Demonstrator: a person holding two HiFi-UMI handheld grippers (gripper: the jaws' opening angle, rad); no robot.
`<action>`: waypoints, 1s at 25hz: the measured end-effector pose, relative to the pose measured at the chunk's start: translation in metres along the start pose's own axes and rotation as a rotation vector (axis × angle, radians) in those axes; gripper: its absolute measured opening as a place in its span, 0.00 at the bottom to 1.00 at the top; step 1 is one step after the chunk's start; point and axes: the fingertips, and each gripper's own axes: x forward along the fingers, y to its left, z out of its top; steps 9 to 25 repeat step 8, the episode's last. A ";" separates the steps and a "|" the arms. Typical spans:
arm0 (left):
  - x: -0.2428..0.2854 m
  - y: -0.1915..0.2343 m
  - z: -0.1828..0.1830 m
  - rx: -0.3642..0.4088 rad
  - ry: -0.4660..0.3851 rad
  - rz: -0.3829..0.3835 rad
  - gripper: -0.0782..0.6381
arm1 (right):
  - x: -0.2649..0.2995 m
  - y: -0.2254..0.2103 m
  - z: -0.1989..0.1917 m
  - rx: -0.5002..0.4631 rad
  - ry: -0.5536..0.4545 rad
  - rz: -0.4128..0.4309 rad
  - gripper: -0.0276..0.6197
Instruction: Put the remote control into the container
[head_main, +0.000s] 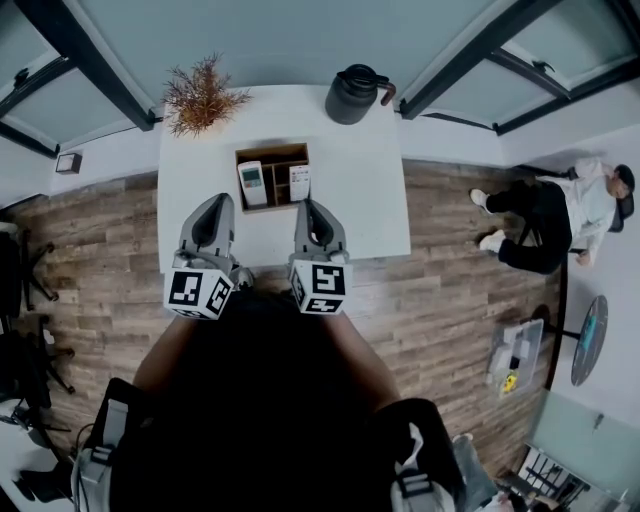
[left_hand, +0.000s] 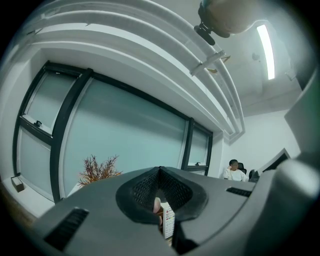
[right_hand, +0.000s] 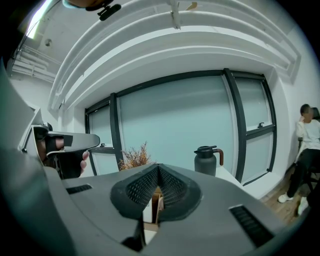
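Seemingly finished, so draw the left gripper (head_main: 215, 203) and right gripper (head_main: 312, 207), both pressed together and empty, nearward clear of the container (head_main: 272, 150) holding the remote (head_main: 252, 184).

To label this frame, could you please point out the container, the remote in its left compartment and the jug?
container (head_main: 272, 151): head view, its back wall.
remote (head_main: 252, 185): head view, middle of its face.
jug (head_main: 350, 98): head view, its dark body.
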 end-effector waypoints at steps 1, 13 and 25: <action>-0.001 0.000 0.000 -0.001 0.001 -0.001 0.12 | 0.000 0.000 -0.001 0.000 0.001 -0.002 0.05; -0.005 0.004 -0.002 -0.003 0.002 -0.004 0.12 | 0.000 0.001 -0.007 0.008 0.012 -0.012 0.05; -0.005 0.004 -0.002 -0.003 0.002 -0.004 0.12 | 0.000 0.001 -0.007 0.008 0.012 -0.012 0.05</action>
